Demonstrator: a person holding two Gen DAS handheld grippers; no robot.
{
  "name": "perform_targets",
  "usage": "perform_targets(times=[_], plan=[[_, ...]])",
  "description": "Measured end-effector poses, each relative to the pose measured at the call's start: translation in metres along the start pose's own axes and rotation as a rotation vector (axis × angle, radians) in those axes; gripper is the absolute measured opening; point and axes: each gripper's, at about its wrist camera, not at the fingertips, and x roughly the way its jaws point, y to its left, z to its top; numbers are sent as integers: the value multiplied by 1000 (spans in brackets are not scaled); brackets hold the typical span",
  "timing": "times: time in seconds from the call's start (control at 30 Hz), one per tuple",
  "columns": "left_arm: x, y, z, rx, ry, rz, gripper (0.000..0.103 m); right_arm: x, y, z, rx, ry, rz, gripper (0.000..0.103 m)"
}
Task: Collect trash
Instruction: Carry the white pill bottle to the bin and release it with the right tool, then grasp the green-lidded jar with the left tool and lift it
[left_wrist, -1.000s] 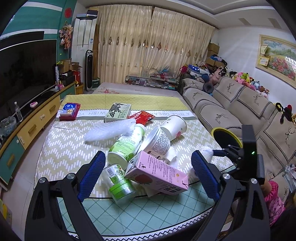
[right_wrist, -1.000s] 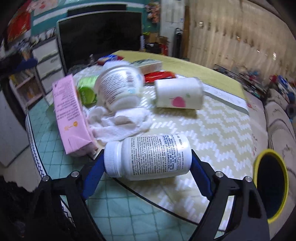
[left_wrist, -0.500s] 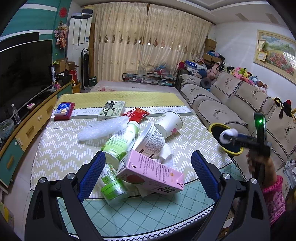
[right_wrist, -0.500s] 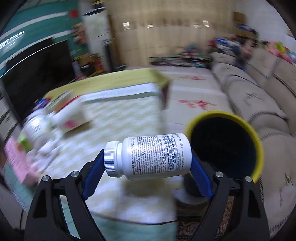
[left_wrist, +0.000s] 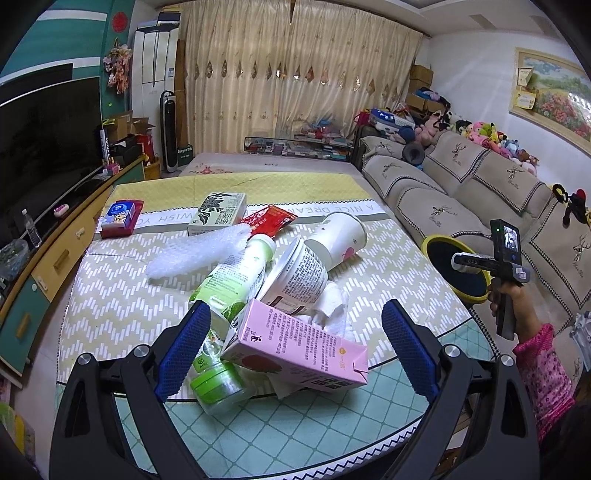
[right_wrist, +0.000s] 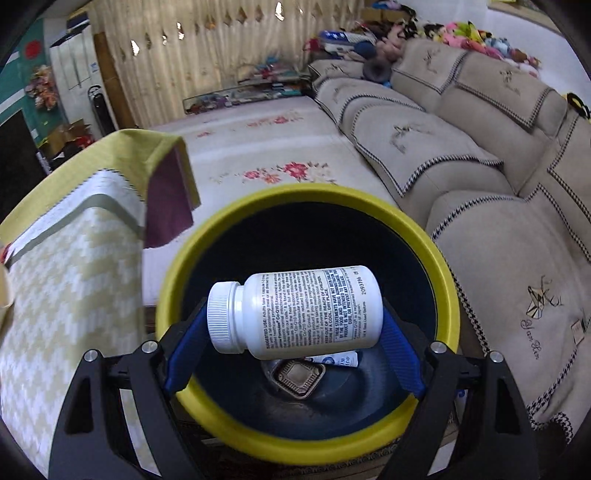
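Right claw (right_wrist: 293, 332) has swung over bin (right_wrist: 236, 206), pill bottle (right_wrist: 295, 312) clamped crosswise.

A second ago the right hand-held gripper (right_wrist: 291, 332) held the white bottle (right_wrist: 295, 314) just above the worktop (right_wrist: 74, 280), near the pile of trash. Now it holds the bottle right over the open yellow bin (right_wrist: 306, 206), away from the worktop.

The pill bottle (right_wrist: 295, 312) lies crosswise between the right gripper (right_wrist: 291, 332) fingers, directly over the bin (right_wrist: 306, 439) — which stands beside the table (right_wrist: 74, 280), sofa (right_wrist: 498, 184) on its other side; a small tray (right_wrist: 297, 376) lies in the bin.
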Motion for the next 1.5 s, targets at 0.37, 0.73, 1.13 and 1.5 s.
perform_targets(times=[0.37,0.73,1.13,1.5], plan=[[7,3,1,4,22,15,92,-40,7,-9,27,-58,38,87],[8,23,-36,81,93,55,83,-104,34,-58,6,-136,141,90],[31,63,-61,-87,187,57,77,-120,30,-75,49,-134,175,90],[59,60,-70,-127,246,131,64,-111,37,-81,50,-103,218,91]])
